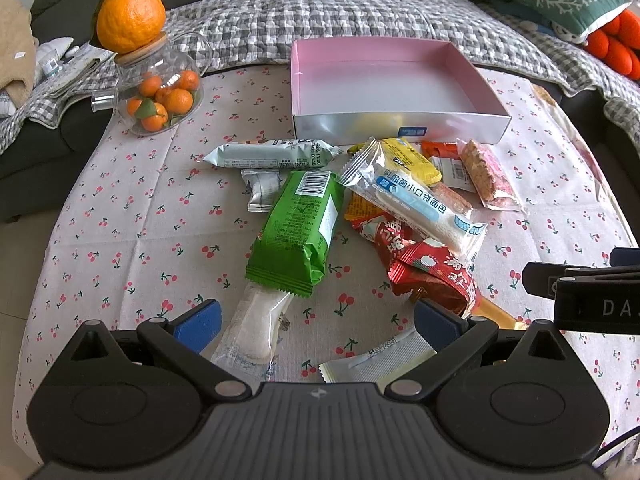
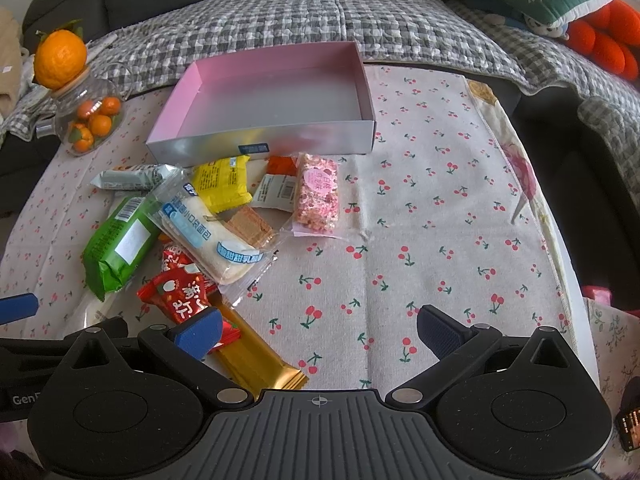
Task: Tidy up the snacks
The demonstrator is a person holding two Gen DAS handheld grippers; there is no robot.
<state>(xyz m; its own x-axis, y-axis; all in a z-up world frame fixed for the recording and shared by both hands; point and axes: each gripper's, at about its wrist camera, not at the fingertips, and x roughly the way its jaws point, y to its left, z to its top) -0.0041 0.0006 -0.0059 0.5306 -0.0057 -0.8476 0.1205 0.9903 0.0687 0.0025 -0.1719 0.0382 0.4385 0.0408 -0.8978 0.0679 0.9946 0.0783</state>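
Snack packets heaped on the desk (image 2: 440, 220) just before the pink box (image 1: 384, 80), green packet (image 1: 300, 224) overlapping a clear one, gold bar (image 2: 256, 352) half hidden under the red packet (image 2: 180, 292), left gripper (image 1: 318, 322) and right gripper (image 2: 318, 328) jaws released, grasping nothing.

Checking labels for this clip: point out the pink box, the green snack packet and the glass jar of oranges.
pink box (image 1: 384, 92), left wrist view, bare inner floor.
green snack packet (image 1: 298, 226), left wrist view, middle of wrapper.
glass jar (image 2: 86, 120), right wrist view, glass belly.
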